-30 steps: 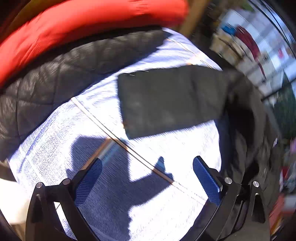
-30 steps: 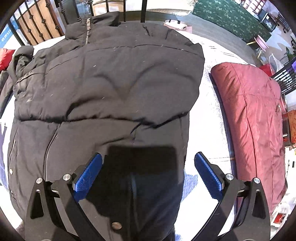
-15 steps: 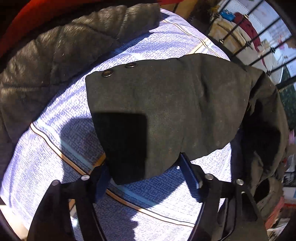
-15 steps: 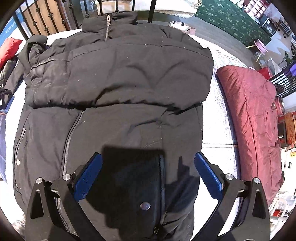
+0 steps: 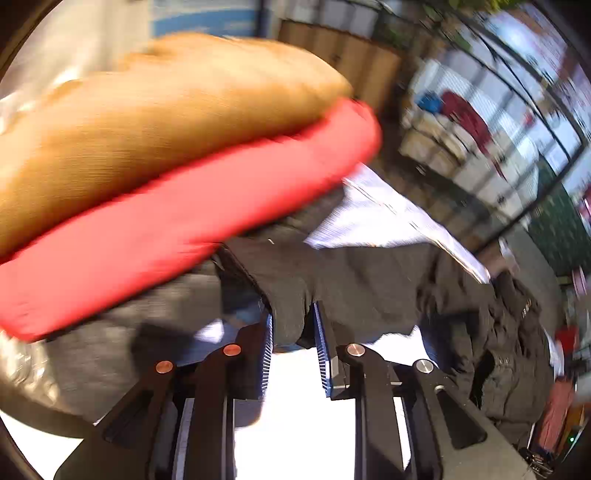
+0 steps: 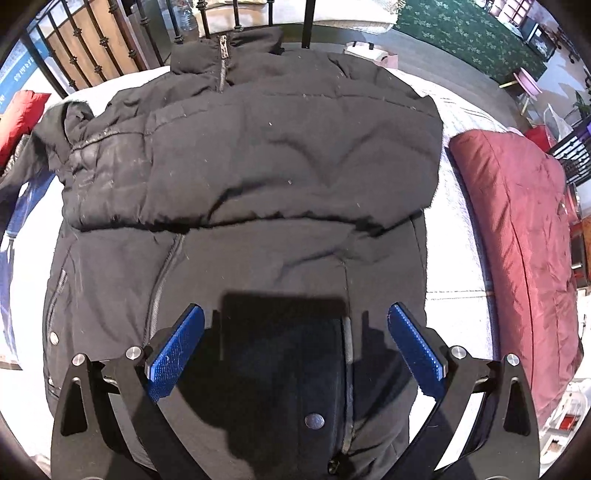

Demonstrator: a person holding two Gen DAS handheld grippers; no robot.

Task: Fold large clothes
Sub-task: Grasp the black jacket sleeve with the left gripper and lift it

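Observation:
A large black padded jacket [image 6: 258, 177] lies flat on the white bed, collar at the far end, with one sleeve folded across its chest. My right gripper [image 6: 295, 332] hovers open and empty over the jacket's lower hem, near a snap button. My left gripper [image 5: 293, 332] is shut on the cuff end of the jacket's other sleeve [image 5: 351, 280] and holds it lifted off the bed; the sleeve trails to the right. The left wrist view is motion-blurred.
A dark red cushion [image 6: 517, 236] lies along the right side of the bed. A red padded garment [image 5: 166, 221] and a tan one [image 5: 147, 110] are piled close by my left gripper. A black metal bed frame [image 6: 308, 22] stands behind the collar.
My left gripper has closed on the sleeve cuff it was straddling and swung it up toward the pile. My right gripper has drawn back slightly, still open.

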